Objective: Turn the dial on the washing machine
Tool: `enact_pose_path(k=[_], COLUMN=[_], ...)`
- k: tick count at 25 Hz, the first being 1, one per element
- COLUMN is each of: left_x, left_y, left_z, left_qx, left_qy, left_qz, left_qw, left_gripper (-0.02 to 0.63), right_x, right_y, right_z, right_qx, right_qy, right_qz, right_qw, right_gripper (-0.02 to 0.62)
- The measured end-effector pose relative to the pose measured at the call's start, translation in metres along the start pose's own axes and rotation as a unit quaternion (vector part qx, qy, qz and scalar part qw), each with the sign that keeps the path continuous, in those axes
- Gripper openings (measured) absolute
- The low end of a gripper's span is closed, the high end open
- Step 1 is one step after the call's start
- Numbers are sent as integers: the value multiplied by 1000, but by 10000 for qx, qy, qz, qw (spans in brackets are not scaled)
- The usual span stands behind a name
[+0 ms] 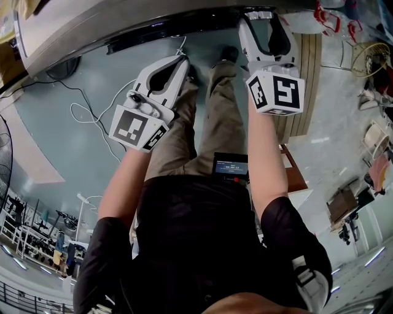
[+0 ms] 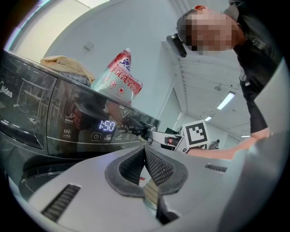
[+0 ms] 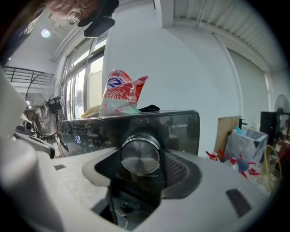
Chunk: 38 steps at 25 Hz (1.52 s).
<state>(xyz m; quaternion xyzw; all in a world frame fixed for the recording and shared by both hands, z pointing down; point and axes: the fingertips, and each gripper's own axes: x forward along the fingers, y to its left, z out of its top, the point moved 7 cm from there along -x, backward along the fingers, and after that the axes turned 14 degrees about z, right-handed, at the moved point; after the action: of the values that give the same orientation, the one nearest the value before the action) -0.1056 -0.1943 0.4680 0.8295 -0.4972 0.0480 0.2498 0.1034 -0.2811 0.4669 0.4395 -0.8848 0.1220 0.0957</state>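
The washer [image 3: 181, 122] stands straight ahead of both claws, its dark glossy panel facing them. A red and white bag [image 3: 120, 93] sits on its top, above and a little to the left of the right claw [image 1: 263, 15]. That claw points at the panel, slightly downward, and is clenched on the dial [image 3: 140, 156], with one pad against each side of it. The dial is a round silver knob. Its flat face looks back along the claw, so its axis runs out of the panel in line with the jaws. The left claw [image 2: 146, 150] hangs off the panel, to the left of the right one, its pads pressed together on nothing. Above and to its left the display [image 2: 107, 125] glows.
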Motion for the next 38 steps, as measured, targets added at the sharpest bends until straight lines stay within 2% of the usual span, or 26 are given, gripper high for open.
enact_pose_path(k=[15, 28, 38], left_x=[3, 9, 10], left_y=[2, -1, 1], left_z=[2, 2, 2], left_qx=[-11, -56, -55], left_qy=[-81, -97, -106], left_qz=[8, 15, 15], left_qw=[10000, 9999, 9999], left_gripper=[-5, -5, -5], right_x=[1, 3, 4], right_y=[5, 9, 11], right_z=[0, 4, 4], right_qx=[-512, -1259, -1515], right_qy=[226, 528, 636], right_qz=[-254, -372, -450], right_qw=[9981, 9899, 9854], right_gripper=[275, 275, 275])
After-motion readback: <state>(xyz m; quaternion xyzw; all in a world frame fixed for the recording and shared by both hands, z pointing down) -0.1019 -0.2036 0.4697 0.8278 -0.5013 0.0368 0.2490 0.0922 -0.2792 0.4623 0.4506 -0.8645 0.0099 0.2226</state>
